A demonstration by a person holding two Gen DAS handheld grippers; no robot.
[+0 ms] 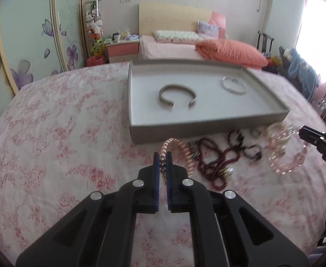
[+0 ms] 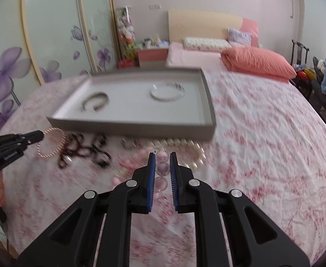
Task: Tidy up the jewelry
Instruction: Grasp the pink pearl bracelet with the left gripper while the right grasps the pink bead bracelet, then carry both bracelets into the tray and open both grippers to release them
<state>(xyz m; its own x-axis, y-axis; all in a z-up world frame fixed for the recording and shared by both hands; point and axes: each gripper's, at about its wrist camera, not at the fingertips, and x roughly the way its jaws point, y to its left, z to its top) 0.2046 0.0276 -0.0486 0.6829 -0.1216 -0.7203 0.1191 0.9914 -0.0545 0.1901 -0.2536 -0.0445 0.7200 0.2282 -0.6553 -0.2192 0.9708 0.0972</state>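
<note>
Lifting two bracelets off the bed at once looks like the step in hand, and the next move seems to call for carrying each forward over the near wall of the grey tray (image 1: 207, 131) and releasing it inside. Through the left wrist view, the left gripper (image 1: 162, 158) is pinching a pink beaded bracelet (image 1: 180, 153) nearly shut, the loop curling just ahead and right of its tips; the tray is lying straight ahead, already holding an open silver cuff (image 1: 177, 96) and a silver bangle (image 1: 233, 84), with a tangle of dark bead strands (image 1: 216, 158) below and to its right. Through the right wrist view, the right gripper (image 2: 162, 159) is clamping a chunky pale pink bead bracelet (image 2: 162, 168) between narrowly parted blue pads, a pearl strand (image 2: 185, 146) is resting just beyond it, and the tray is sitting ahead, slightly left.
</note>
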